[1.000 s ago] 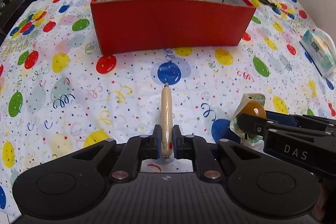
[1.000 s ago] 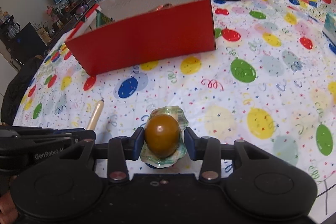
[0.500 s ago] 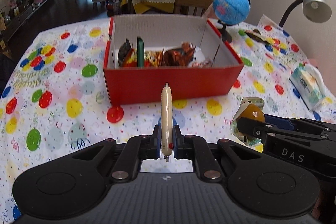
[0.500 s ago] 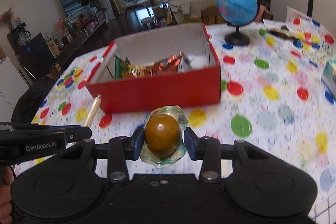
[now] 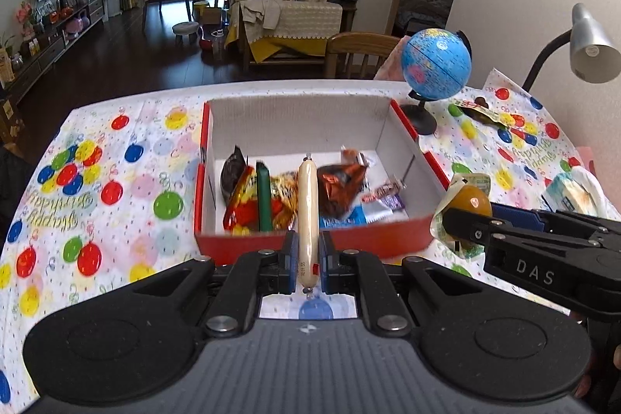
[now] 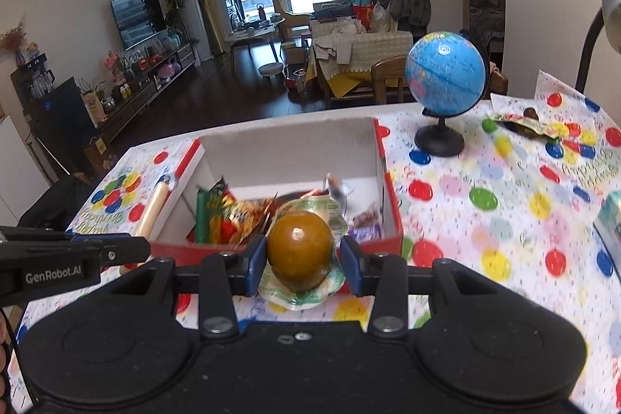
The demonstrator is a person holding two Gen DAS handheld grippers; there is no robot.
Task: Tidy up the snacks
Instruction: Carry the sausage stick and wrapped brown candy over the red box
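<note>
Left tool [image 5: 308, 255] is gripping a sausage stick [image 5: 307, 216]; right tool [image 6: 300, 258] is clamping a packaged braised egg [image 6: 299, 251], both near the red snack box [image 5: 368, 239].

Both grippers have risen from low over the tabletop [image 5: 116, 181] and now tilt more steeply downward. A second ago the red box [image 5: 310, 243] showed mostly its near wall; now its inside lies open to both views, with the wrapped snacks [image 5: 271, 196] on its floor. The sausage [image 5: 308, 216], carried up in the left gripper [image 5: 308, 258], now reaches over the box's near wall. The packaged egg [image 6: 300, 251] in the right gripper [image 6: 302, 258] has come up to that wall as well.
</note>
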